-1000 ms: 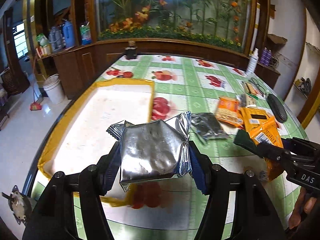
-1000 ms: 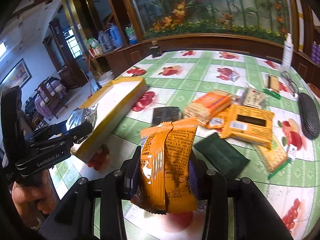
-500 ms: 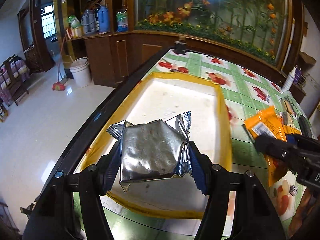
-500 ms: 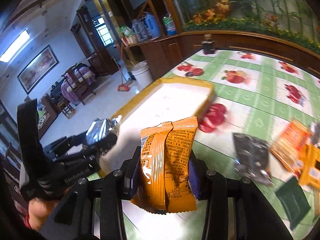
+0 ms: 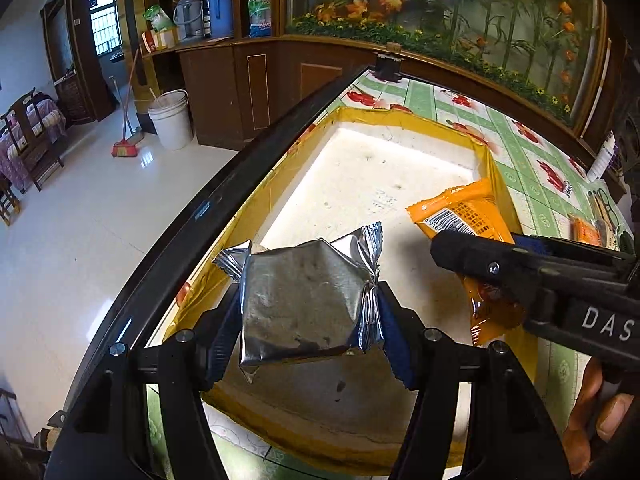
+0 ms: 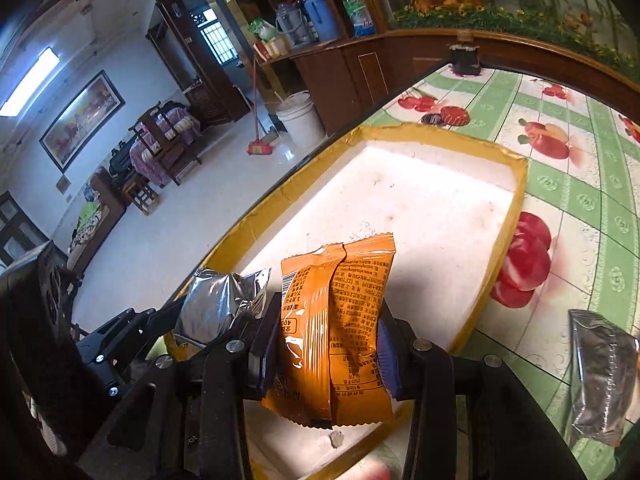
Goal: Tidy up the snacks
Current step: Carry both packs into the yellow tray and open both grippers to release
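My left gripper (image 5: pixel 310 330) is shut on a silver foil snack packet (image 5: pixel 302 304), held above the near end of a shallow white tray with a yellow rim (image 5: pixel 494 184). The right gripper (image 6: pixel 326 344) is shut on an orange snack packet (image 6: pixel 336 332), also over the tray (image 6: pixel 520 184). In the left wrist view the orange packet (image 5: pixel 468 216) hangs at the right, pinched by the right gripper's black finger. In the right wrist view the silver packet (image 6: pixel 218 308) shows at the left beside the orange one. Nothing lies in the tray.
The tray sits on a green-checked tablecloth with fruit prints (image 6: pixel 592 200), close to the table's dark left edge (image 5: pixel 224 204). A dark foil packet (image 6: pixel 604 376) lies on the cloth to the right. More snacks (image 5: pixel 584 232) lie far right. A dark jar (image 6: pixel 464 56) stands at the far end.
Both grippers have swung left from the snack pile to above the tray, each keeping its packet. The right gripper has come close beside the left one.
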`<state>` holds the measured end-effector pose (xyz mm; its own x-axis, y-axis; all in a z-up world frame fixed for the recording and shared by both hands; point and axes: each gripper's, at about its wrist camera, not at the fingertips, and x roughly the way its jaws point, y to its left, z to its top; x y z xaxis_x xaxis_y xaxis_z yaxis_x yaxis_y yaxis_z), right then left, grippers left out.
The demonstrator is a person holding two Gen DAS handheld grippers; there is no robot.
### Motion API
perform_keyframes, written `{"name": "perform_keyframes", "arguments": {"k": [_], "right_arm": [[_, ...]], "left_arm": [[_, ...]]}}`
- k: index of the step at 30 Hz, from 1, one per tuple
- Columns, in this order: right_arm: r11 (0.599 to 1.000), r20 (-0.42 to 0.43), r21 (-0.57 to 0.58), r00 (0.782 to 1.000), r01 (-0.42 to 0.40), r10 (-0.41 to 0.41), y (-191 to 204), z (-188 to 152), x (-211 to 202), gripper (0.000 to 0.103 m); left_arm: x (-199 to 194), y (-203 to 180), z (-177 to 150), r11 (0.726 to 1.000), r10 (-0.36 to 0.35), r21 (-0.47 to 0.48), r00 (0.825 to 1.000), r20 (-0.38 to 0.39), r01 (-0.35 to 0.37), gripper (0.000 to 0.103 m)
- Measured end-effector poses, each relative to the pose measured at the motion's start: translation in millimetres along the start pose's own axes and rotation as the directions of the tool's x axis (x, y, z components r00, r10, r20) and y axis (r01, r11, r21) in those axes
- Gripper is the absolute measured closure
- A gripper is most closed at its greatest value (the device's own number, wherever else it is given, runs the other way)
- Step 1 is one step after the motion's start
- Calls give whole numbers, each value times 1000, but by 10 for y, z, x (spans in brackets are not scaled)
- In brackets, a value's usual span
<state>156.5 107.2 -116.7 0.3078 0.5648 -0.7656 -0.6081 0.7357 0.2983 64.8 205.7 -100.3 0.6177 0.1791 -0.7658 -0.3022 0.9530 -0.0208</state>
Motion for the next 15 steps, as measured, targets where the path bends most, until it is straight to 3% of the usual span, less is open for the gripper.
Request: {"name": "perform_keyframes", "arguments": {"k": [8,13,15], "right_arm": [[1000,-4,11,1000,6,-6,-44,8,43,58],[1000,12,15,1000,16,-16,-41,13,-18,50],[1000,17,16,1000,20,-21,-44,14,-44,42]], "left_arm": [[4,30,-40,1000,1,-6,1000,2,-1,36],[-66,-33,-37,999,30,19,999,29,-30,33],[-105,-60,-33,999,45,28,998,46,-46,33]]}}
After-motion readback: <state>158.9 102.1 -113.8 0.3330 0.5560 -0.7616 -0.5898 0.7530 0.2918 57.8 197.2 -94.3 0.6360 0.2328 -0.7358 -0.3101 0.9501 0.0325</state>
